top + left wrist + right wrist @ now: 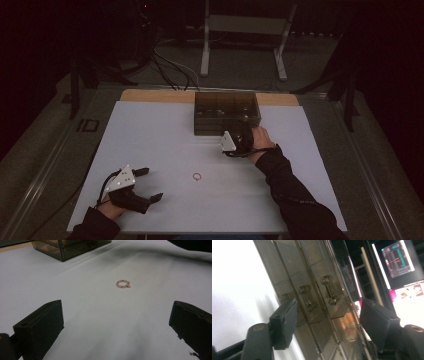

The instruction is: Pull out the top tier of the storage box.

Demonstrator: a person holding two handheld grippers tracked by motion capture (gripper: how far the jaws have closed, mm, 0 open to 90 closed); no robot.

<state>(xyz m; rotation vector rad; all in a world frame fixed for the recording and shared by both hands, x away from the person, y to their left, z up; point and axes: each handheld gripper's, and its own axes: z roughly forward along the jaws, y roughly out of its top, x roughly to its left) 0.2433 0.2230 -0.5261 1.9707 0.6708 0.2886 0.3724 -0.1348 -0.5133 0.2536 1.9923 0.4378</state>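
Observation:
A small pink beaded ring (197, 176) lies on the white table top (150, 135), near the middle front. My left gripper (152, 184) rests at the front left, jaws open wide and empty, facing the ring (123, 284) from some way off. A smoky transparent drawer box (226, 112) stands at the back centre. My right gripper (239, 136) is turned on its side at the box's front face. Its jaws (328, 312) stand apart around two small metal drawer handles (307, 298) without touching them.
The box's corner (67, 248) shows far off in the left gripper view. A wooden strip (150, 95) runs along the table's back edge. Cables and a white frame stand (245, 30) lie on the dark floor behind.

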